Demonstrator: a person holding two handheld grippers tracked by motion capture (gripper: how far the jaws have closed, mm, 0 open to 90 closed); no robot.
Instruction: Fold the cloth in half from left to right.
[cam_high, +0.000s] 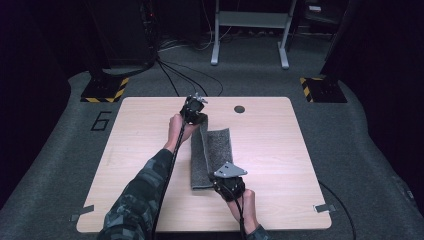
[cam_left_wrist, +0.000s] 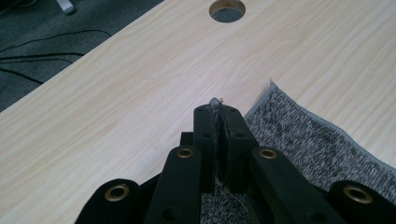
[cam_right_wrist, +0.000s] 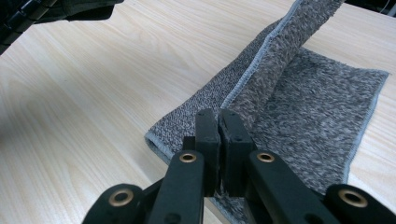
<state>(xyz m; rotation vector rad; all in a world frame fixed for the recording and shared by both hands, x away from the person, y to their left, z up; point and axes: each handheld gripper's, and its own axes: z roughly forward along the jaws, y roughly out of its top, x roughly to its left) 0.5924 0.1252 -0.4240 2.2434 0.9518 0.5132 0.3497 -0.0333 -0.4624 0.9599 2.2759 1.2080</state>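
Folding job, partway through by my reading. The grey towel (cam_high: 210, 157) lies lengthwise at the centre of the worktop (cam_high: 280, 165), and I have one long edge lifted and carried over the rest of it. The left claw (cam_high: 196, 119), upper centre of the high view, is clamped on the far corner; in the left gripper view a sliver of cloth (cam_left_wrist: 216, 105) pokes out between the closed jaws. The right claw (cam_high: 226, 186), lower centre, is pinched shut on the near corner, with the raised flap (cam_right_wrist: 280, 56) running away toward the top of the right gripper view. Done, as I judge it: both corners gripped, edge raised and brought across. Left: lay the flap flat, match the edges, let go. Around: a round hole (cam_high: 239, 109) in the worktop beyond the towel, well apart from it. Cables (cam_high: 175, 75) and a grey frame (cam_high: 250, 30) sit on the floor at the top of the frame. Nothing on the worktop blocks the fold.
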